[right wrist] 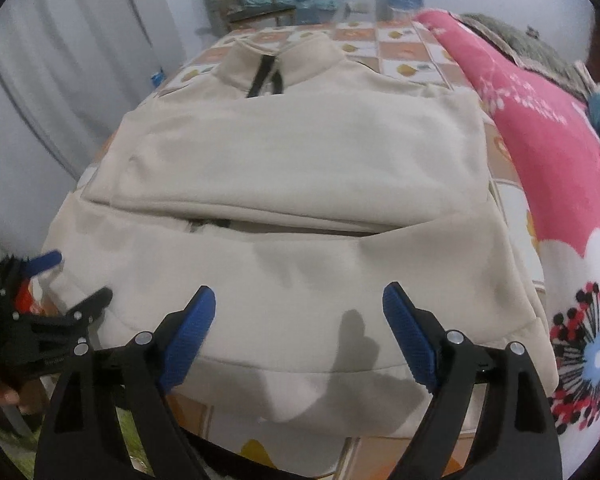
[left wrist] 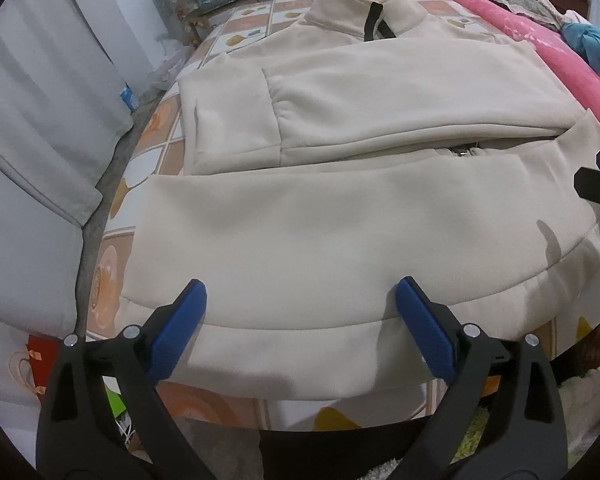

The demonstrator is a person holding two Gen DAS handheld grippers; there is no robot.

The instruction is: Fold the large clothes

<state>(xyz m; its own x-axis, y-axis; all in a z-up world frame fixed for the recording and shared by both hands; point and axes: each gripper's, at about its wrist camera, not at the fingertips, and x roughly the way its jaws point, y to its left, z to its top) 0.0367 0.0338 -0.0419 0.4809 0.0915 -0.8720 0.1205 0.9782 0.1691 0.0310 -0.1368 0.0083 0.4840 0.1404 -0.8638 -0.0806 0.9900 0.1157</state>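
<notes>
A cream jacket (left wrist: 340,208) lies flat on a bed covered by an orange-and-white checked sheet (left wrist: 236,28), its collar at twelve o'clock and its hem at six, nearest both cameras. Both sleeves are folded across the chest; a cuff shows at about ten o'clock in the left wrist view, and a strip of zip (left wrist: 466,150) peeks out under the folded sleeve. The left gripper (left wrist: 300,304) hovers over the hem with its blue pads (left wrist: 180,332) spread wide and nothing between them but the fabric below; whether they touch it cannot be told. The right gripper (right wrist: 298,308) hangs over the hem further right, its jaws likewise wide apart and pinching nothing. In the right wrist view the left gripper appears again at nine o'clock, at the jacket's near left corner. A pink flowered blanket (right wrist: 540,140) crowds the jacket's right edge from two to four o'clock, just beside the cloth. A pale curtain (left wrist: 40,100) hangs at nine to ten o'clock, and a small wooden chair (right wrist: 256,0) stands beyond the bed at twelve.
</notes>
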